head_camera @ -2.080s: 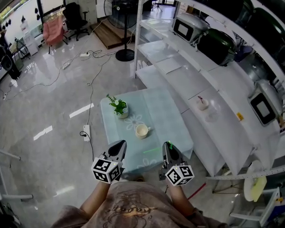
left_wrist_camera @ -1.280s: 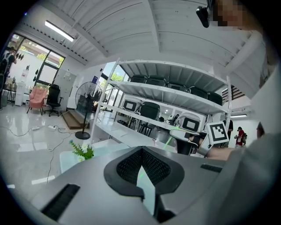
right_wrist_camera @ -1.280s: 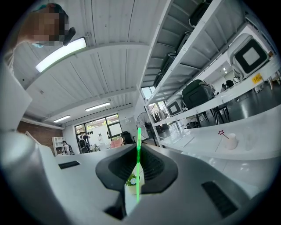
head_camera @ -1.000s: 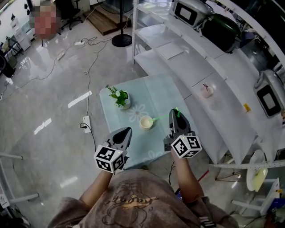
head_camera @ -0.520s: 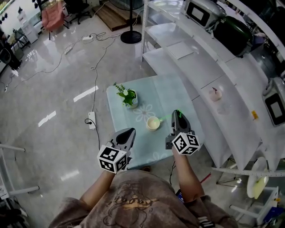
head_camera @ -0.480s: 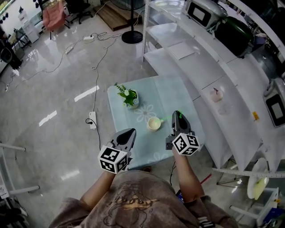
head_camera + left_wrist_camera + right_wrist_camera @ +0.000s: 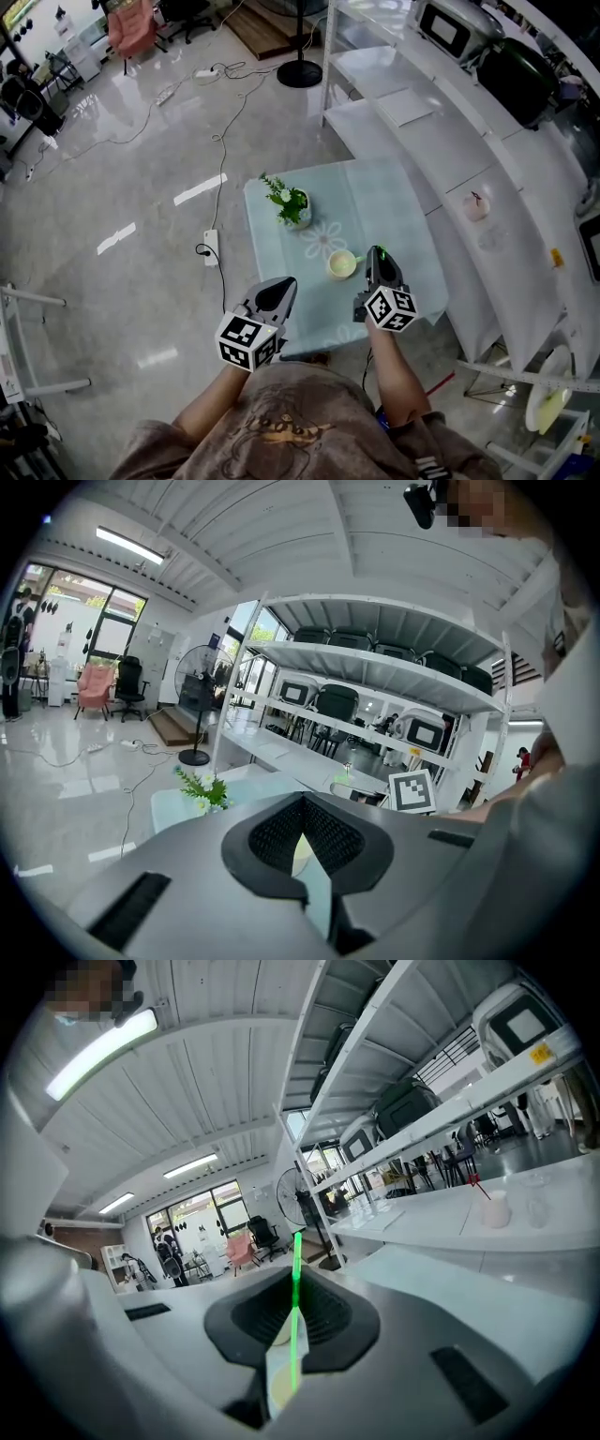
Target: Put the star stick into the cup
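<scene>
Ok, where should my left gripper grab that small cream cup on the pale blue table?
Likely its left rim, from above: the small cream cup stands upright, mouth open, and the right gripper holding the thin green stick crowds its right side.

The cup [image 7: 341, 265] stands on the table [image 7: 394, 216], plant [image 7: 292, 202] behind-left, shelving [image 7: 427, 127] right.

One table [image 7: 397, 217], one potted plant [image 7: 292, 203], one star stick [image 7: 296, 1316] — and two cups: table cup [image 7: 341, 265], shelf cup [image 7: 476, 207].
</scene>
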Motion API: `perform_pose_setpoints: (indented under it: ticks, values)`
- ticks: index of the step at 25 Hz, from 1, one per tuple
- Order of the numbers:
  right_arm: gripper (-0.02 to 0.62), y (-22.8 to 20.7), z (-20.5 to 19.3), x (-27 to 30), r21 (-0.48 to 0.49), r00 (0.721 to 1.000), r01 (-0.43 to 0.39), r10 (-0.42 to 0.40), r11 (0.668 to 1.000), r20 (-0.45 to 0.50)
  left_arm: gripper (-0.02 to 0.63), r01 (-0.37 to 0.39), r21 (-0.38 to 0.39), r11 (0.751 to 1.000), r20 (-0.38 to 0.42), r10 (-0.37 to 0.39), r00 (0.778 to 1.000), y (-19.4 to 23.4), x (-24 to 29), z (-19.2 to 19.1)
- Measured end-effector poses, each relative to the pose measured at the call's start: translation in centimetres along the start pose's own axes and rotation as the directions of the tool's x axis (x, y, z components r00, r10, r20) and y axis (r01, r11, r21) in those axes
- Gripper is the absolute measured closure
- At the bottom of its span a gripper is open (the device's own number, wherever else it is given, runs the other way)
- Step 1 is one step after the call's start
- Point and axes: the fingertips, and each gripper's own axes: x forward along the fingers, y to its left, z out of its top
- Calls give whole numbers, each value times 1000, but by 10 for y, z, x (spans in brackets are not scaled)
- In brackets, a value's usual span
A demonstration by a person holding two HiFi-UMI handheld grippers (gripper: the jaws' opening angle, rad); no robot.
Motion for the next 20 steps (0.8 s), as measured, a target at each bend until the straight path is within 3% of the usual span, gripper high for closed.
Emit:
perform_pose_setpoints:
  ticks: [20]
  values:
    - [560, -41, -46, 16, 162, 996, 70, -61, 984, -61, 586, -15, -41, 999, -30, 14, 999, 13, -2, -9]
